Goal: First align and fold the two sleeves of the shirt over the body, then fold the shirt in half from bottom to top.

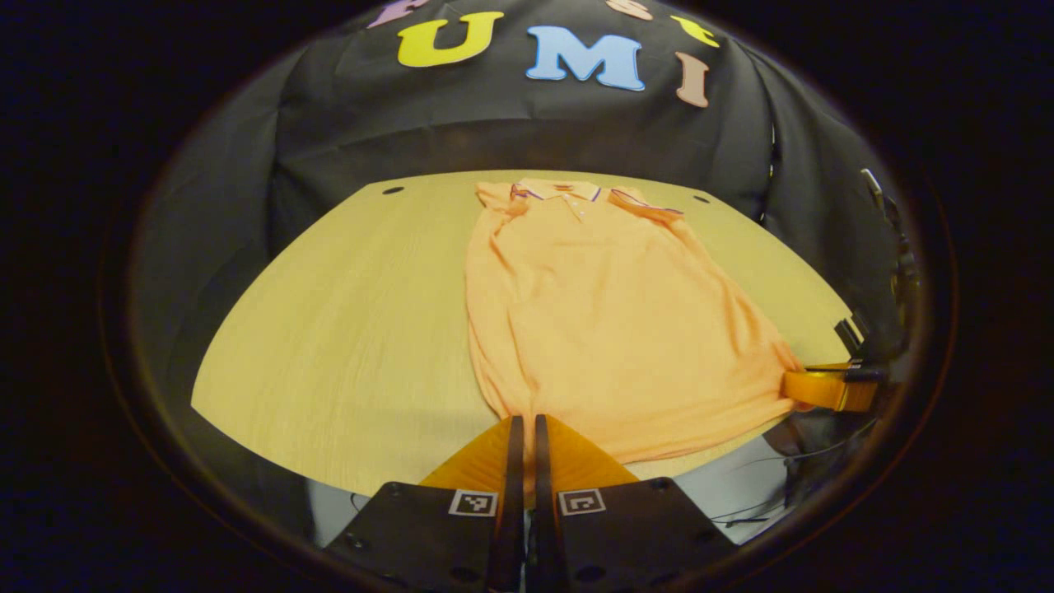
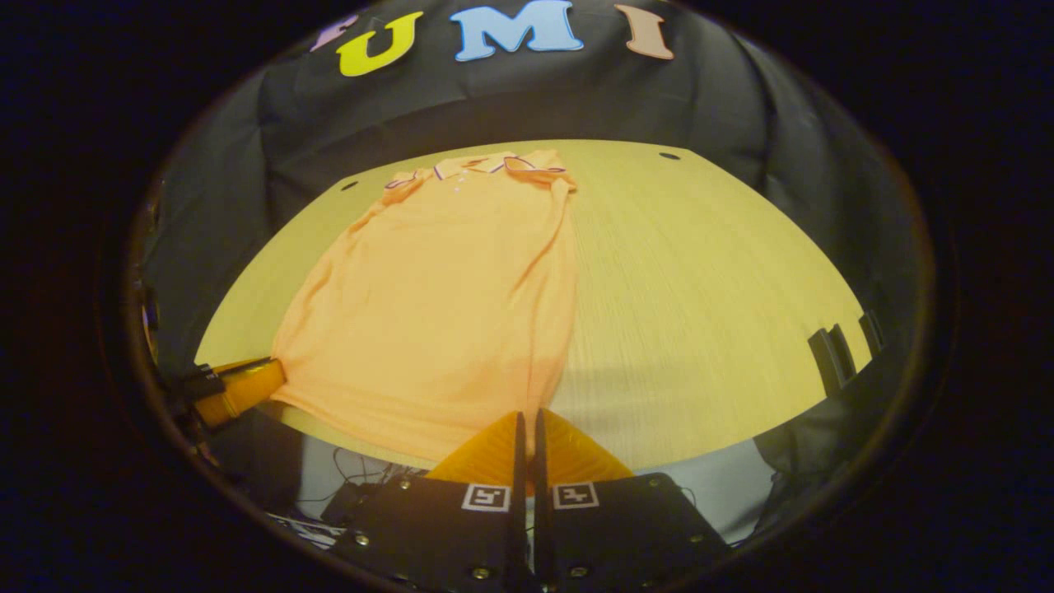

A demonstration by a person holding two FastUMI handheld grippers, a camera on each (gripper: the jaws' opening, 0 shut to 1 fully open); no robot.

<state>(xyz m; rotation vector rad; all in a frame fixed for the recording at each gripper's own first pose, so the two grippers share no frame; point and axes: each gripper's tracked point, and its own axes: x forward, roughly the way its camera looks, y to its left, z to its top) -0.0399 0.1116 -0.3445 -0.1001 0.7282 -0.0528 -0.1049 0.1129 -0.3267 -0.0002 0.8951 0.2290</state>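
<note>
An orange polo shirt (image 1: 609,321) lay flat on the pale wooden table (image 1: 346,329), collar (image 1: 560,191) at the far edge toward the black cloth wall, hem at the near edge. Both sleeves were already folded in over the body, leaving a long, narrow shape that widened toward the hem. The collar carried a thin dark stripe, and small buttons showed on the placket. The fabric was smooth, with faint creases running lengthwise along the sides.

In my left gripper view, my left gripper (image 1: 524,424) sat at six o'clock with its fingers pressed together at the shirt's near left hem corner; I could not tell how much cloth lay between them. My right gripper (image 1: 827,387) showed at four o'clock, touching the opposite hem corner.

In my right gripper view, the shirt (image 2: 445,305) ran from twelve o'clock down toward seven, and my right gripper (image 2: 528,420) sat at six o'clock, fingers drawn tight together at the hem corner. My left gripper (image 2: 239,387) appeared at eight o'clock, against the other corner.
</note>
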